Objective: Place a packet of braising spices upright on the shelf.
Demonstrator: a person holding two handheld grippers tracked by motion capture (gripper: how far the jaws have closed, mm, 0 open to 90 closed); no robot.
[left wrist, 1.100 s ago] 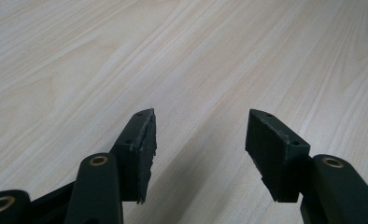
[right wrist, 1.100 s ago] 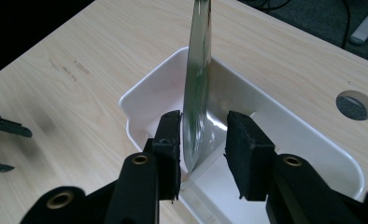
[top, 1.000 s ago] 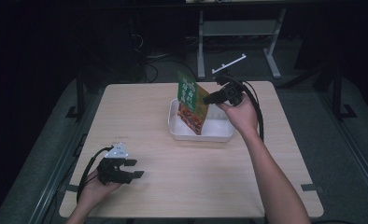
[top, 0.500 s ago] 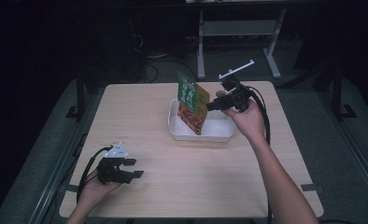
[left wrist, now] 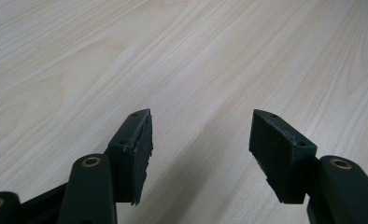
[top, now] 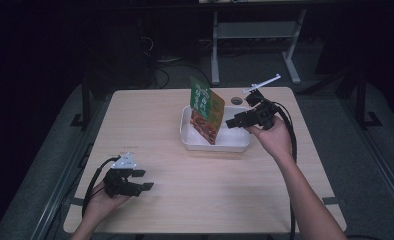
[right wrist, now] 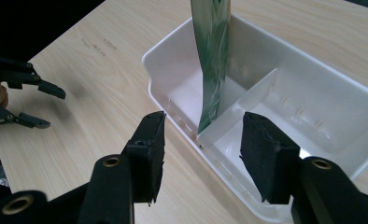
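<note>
A light wooden desk [top: 185, 200] carries a white tray [top: 220, 144] toward its far middle. A low partition [right wrist: 240, 108] divides the tray into compartments. A green and red packet [top: 206, 109] stands upright in the left compartment, its long axis running up and leaning slightly to the far left, its lower edge down against the partition; the right compartment looks bare. A small round hole [top: 236, 100] sits in the desk just beyond the tray.

The right gripper [top: 233, 123] hovers over the tray's right end, pointing left at the packet, its fingers [right wrist: 149, 154] apart and holding nothing. In the right gripper view the packet's thin edge [right wrist: 213, 60] rises between them, farther off, with the tray's near rim directly below the fingers.

The left gripper [top: 144, 180] rests at the near left of the desk, well apart from the tray, its fingers [left wrist: 138, 149] spread over bare wood. A cable [top: 291, 150] trails along the right forearm.
</note>
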